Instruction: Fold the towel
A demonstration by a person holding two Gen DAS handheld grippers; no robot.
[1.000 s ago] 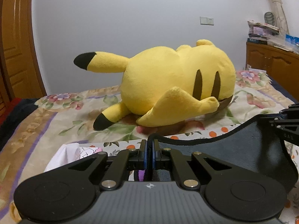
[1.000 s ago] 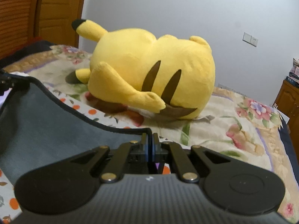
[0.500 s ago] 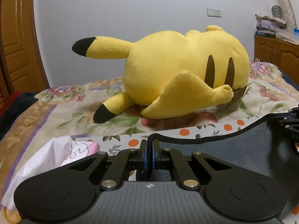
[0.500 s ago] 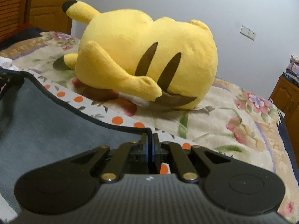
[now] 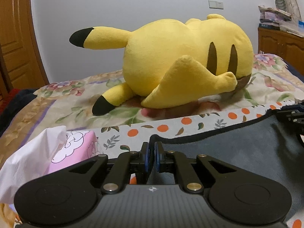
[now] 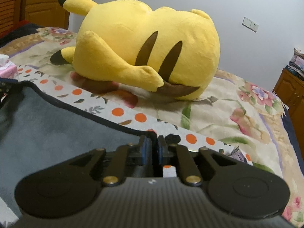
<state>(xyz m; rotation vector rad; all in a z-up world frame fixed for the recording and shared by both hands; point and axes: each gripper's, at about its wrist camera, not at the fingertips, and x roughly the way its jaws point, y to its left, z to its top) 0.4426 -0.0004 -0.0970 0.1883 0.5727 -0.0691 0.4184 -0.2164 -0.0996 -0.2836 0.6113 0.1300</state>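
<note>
The towel is dark grey-blue with a dark hem. In the left wrist view the towel (image 5: 237, 152) stretches from my left gripper (image 5: 151, 148) to the right. My left gripper is shut on the towel's corner. In the right wrist view the towel (image 6: 57, 133) stretches off to the left from my right gripper (image 6: 154, 142), which is shut on its other corner. The right gripper also shows at the right edge of the left wrist view (image 5: 292, 114). The towel's edge is held taut between the two grippers, low over a white cloth with orange dots (image 5: 171, 127).
A big yellow plush toy (image 5: 180, 57) lies on the flowered bed cover (image 6: 237, 114) just beyond the towel. A pink tissue box (image 5: 72, 152) with white tissue sits at my left. A wooden cabinet (image 5: 281, 41) stands right, a wooden door (image 5: 13, 38) left.
Both grippers have moved forward and down toward the plush toy, carrying the towel's edge with them. The tissue box has come closer at left. Both stay shut on the towel.
</note>
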